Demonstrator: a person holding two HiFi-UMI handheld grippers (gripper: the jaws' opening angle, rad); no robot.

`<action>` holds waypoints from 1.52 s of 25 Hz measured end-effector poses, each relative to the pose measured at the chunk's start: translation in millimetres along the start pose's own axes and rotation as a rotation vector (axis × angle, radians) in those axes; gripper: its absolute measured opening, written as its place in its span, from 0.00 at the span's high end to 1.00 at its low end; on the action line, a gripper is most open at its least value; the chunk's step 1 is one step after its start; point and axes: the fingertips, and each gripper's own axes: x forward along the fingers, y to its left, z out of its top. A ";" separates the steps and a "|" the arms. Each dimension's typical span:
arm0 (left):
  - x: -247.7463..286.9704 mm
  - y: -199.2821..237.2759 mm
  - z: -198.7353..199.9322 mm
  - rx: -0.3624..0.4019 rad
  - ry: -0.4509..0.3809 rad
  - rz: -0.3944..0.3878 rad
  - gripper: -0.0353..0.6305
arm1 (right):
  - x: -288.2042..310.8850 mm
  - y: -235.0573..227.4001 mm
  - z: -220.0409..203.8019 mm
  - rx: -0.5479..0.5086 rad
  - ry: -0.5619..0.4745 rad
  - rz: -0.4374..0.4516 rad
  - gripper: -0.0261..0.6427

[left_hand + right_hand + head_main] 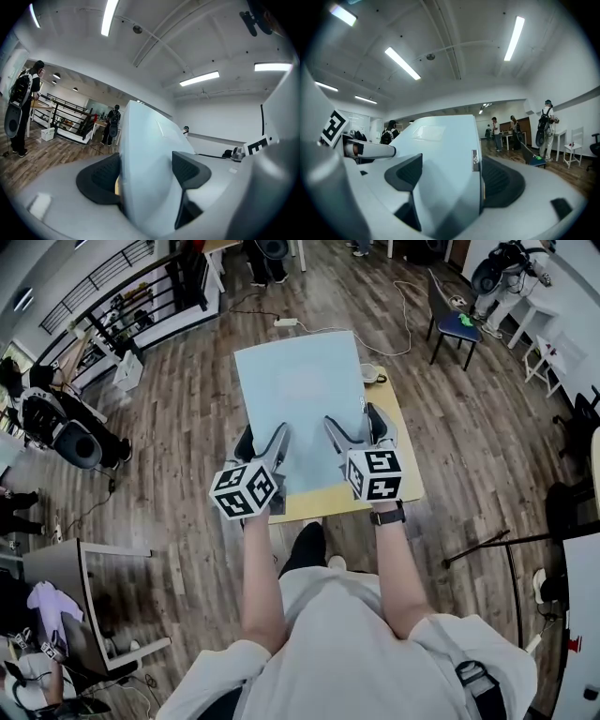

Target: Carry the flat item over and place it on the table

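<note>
A flat pale blue board (300, 399) is held over a small yellow-topped table (405, 474), covering most of its top. My left gripper (262, 440) is shut on the board's near edge at the left. My right gripper (356, 425) is shut on the same edge at the right. In the left gripper view the board (145, 154) stands edge-on between the dark pads (99, 180) of the left gripper (145, 176). The right gripper view shows the board (440, 154) clamped by the right gripper (452, 178). I cannot tell whether the board touches the table.
A small round object (372, 374) sits at the table's far right corner. A black chair (455, 322) stands beyond on the right, with a white cable (405, 310) on the wooden floor. Racks (141, 306) line the far left; a desk (70, 568) stands near left. People stand around the room.
</note>
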 end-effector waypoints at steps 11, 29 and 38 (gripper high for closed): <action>54.1 32.6 -6.0 -0.014 0.068 -0.013 0.44 | 53.7 -18.2 -17.4 0.031 0.046 -0.028 0.41; 149.9 119.0 -60.0 -0.132 0.210 0.025 0.44 | 170.8 -42.5 -85.6 0.069 0.227 -0.056 0.41; 187.3 152.1 -86.7 -0.176 0.285 0.048 0.44 | 215.7 -53.9 -124.1 0.090 0.319 -0.058 0.41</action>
